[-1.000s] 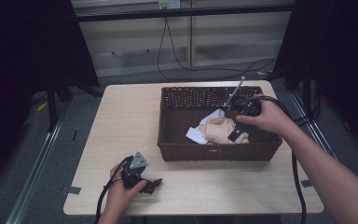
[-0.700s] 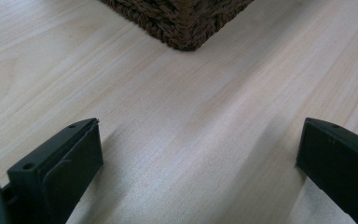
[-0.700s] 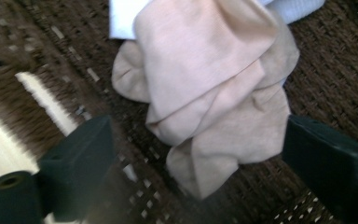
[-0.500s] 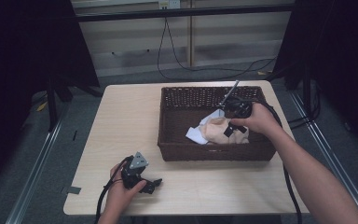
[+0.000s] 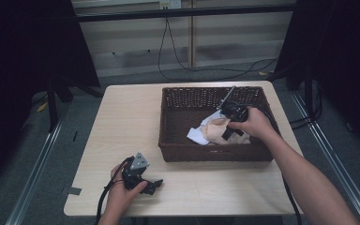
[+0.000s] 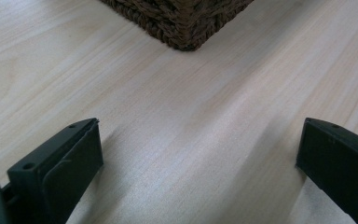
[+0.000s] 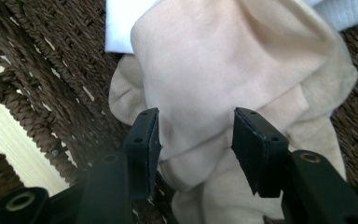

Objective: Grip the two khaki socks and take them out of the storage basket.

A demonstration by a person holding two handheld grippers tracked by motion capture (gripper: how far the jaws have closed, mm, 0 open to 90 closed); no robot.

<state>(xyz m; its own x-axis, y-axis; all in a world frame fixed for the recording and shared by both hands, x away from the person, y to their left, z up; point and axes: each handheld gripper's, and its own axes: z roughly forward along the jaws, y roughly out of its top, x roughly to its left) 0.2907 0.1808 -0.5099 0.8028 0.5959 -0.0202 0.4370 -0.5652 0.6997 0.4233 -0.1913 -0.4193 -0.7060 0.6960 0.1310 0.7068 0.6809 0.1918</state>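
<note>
**Right gripper set around a beige cloth in the basket; left one idle on the table**

At the left, the left gripper (image 5: 143,180) rests low on the table (image 5: 122,122), near its front edge, held by the person's left hand (image 5: 122,197). Its 2 jaws stand wide apart with bare wood between them, so it holds nothing. It looks parked clear of the work, with its jaws toward the near corner of the wicker basket (image 6: 182,21), which sits a little way off.

Moving right, the basket (image 5: 178,150) sits on the right half of the table, dark brown and rectangular. Inside it, toward the near right part, lies a beige cloth (image 7: 214,70) bunched over a white cloth (image 7: 121,23). The beige one is soft and folded on itself, likely a sock or similar knit piece, though I cannot tell for sure.

The right gripper (image 7: 196,140) is lowered into the basket, its 2 jaws straddling a fold of the beige cloth. The cloth touches the left jaw, while a small gap shows at the right one, so the jaws are not yet clenched. My judgement is that this is the set-up for a pinch and lift.

The table is pale wood grain, otherwise bare. Around it: grey floor, metal rails at both sides, dark curtains, and cables trailing along the far wall.
</note>
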